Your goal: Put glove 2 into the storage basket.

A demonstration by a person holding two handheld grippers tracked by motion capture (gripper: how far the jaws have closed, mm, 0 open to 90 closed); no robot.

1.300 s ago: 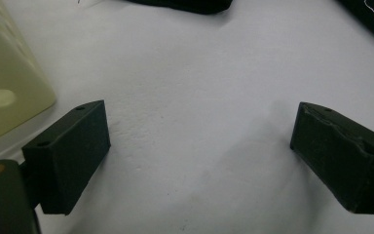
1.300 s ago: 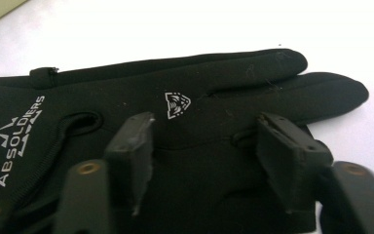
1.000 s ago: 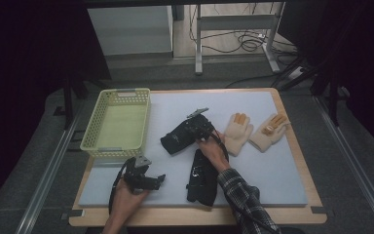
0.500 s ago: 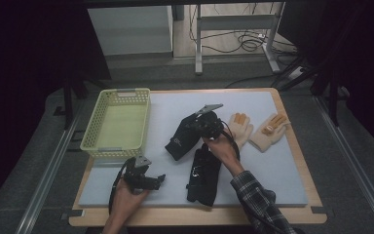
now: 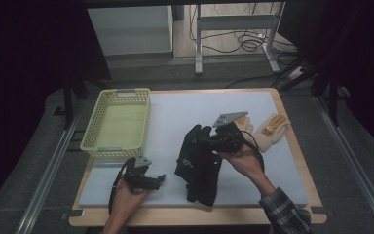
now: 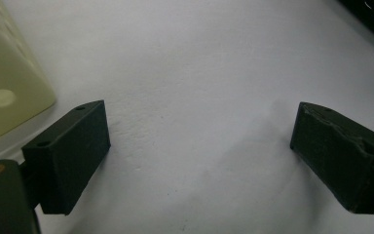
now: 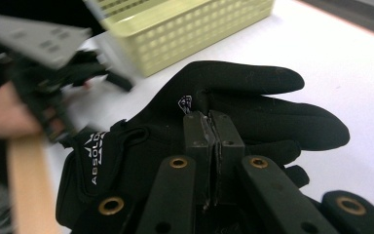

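Observation:
Two black gloves lie overlapped mid-table, one (image 5: 192,151) farther and one (image 5: 204,187) nearer the front edge. My right gripper (image 5: 203,141) hangs over the farther one, pointing left, under its grey plate (image 5: 229,118). In the right gripper view its jaws (image 7: 213,119) are pressed together, tips at the black glove (image 7: 263,112) near its thumb; I see no fabric between them. My left gripper (image 5: 158,179) rests at the front left, wide open over the bare mat (image 6: 199,146).
A yellow-green basket (image 5: 117,126) stands at the back left; its wall shows in the gripper views (image 7: 190,24) (image 6: 5,83). Two tan gloves (image 5: 271,127) lie at the right, one partly behind the right gripper. The white mat (image 5: 185,107) is bare at the back.
My right gripper has moved right and a little nearer over the black gloves, and the farther black glove has shifted and turned slightly. The left gripper has stayed put.

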